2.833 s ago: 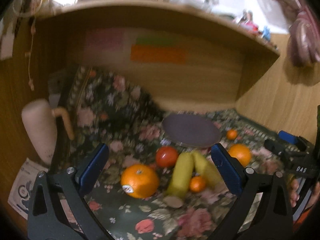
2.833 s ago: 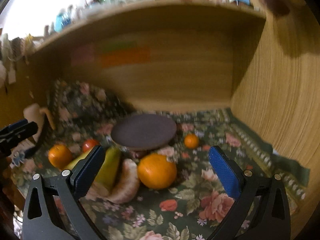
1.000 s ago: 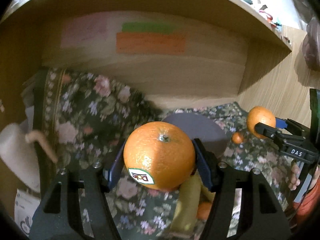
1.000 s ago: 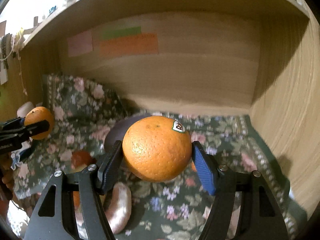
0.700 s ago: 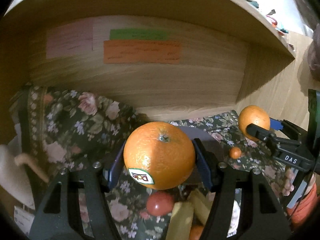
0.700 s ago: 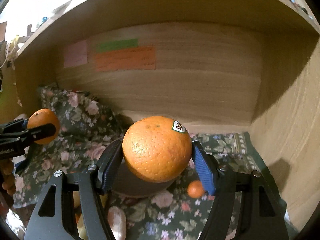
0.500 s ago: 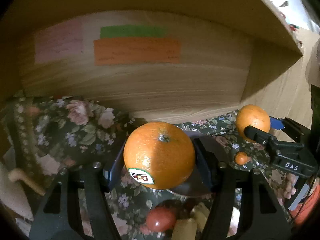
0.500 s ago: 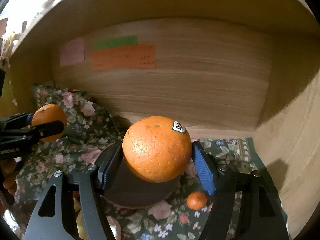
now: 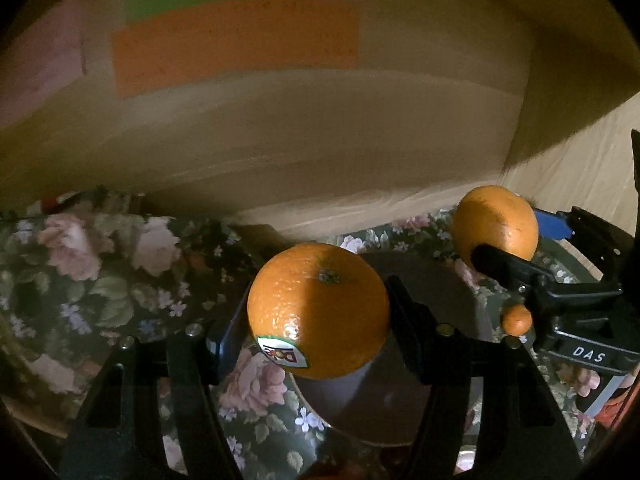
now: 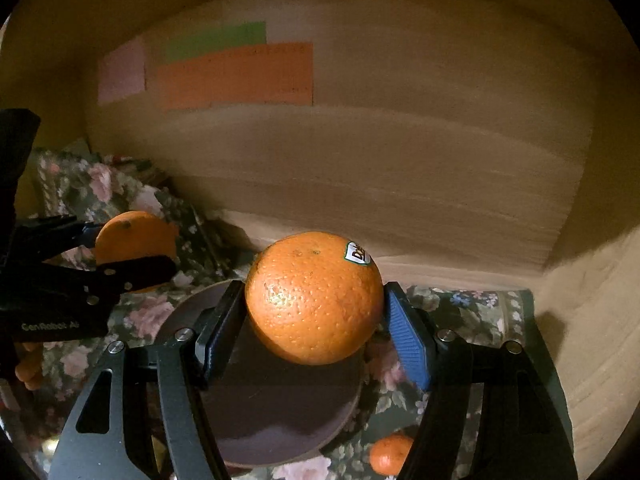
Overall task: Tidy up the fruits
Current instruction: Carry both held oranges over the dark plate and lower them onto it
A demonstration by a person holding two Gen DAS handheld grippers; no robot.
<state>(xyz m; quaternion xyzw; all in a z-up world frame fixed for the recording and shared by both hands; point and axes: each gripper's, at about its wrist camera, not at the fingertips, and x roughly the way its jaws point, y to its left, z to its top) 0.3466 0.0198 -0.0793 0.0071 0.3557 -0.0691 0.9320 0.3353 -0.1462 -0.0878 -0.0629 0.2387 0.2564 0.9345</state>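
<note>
Left gripper (image 9: pixel 318 312) clamped about half open on 1 orange with a sticker (image 9: pixel 318 310), held up over the near-left rim of the dark plate (image 9: pixel 436 292) on the floral cloth (image 9: pixel 100 280). Right gripper (image 10: pixel 314 300) likewise half open, pinching a 2nd orange (image 10: pixel 314 298) above the plate's far edge. 1 small mandarin (image 10: pixel 390 454) lies on the cloth just beside the plate's near-right rim.

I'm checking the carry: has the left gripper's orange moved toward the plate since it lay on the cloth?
Yes. The left gripper lifted its orange off the floral cloth and over the dark plate.
</note>
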